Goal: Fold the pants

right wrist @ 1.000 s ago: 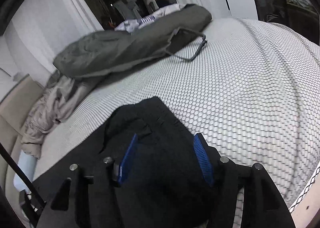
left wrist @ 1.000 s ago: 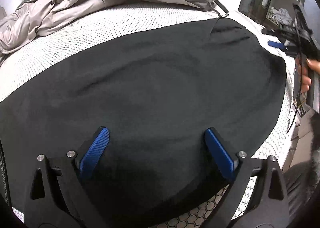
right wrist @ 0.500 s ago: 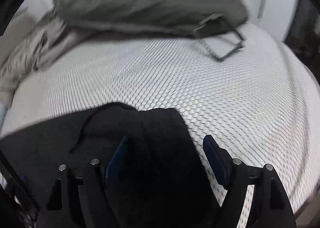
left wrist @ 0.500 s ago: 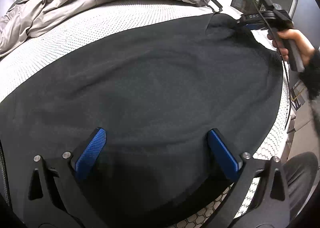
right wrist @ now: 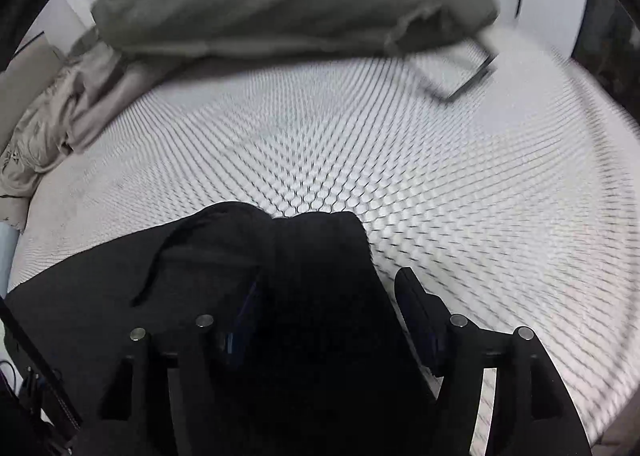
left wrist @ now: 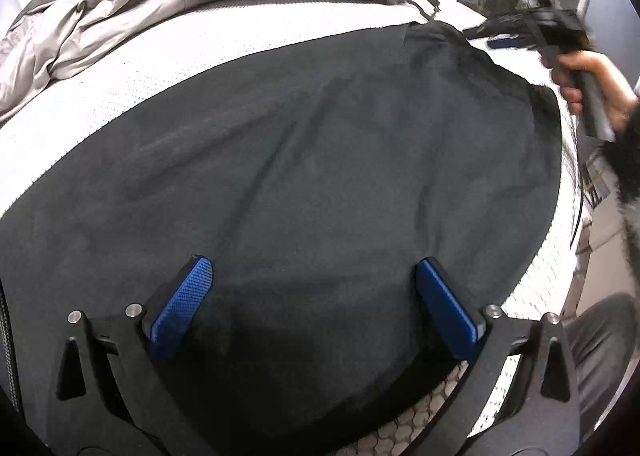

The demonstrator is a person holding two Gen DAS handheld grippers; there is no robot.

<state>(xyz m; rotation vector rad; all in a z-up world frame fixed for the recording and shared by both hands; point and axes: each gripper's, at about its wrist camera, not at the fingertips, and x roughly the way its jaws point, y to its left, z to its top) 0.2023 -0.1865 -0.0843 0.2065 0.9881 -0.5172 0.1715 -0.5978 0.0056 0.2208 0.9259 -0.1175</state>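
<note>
The black soft-fabric pants lie spread flat on the white honeycomb-textured mattress, long axis running from the left gripper to the far corner. There the right gripper is nearer; its jaws have just been closing, that bunched corner between them, but contact is unclear. The left's fingers are spread wide, apparently gripping nothing.
</note>
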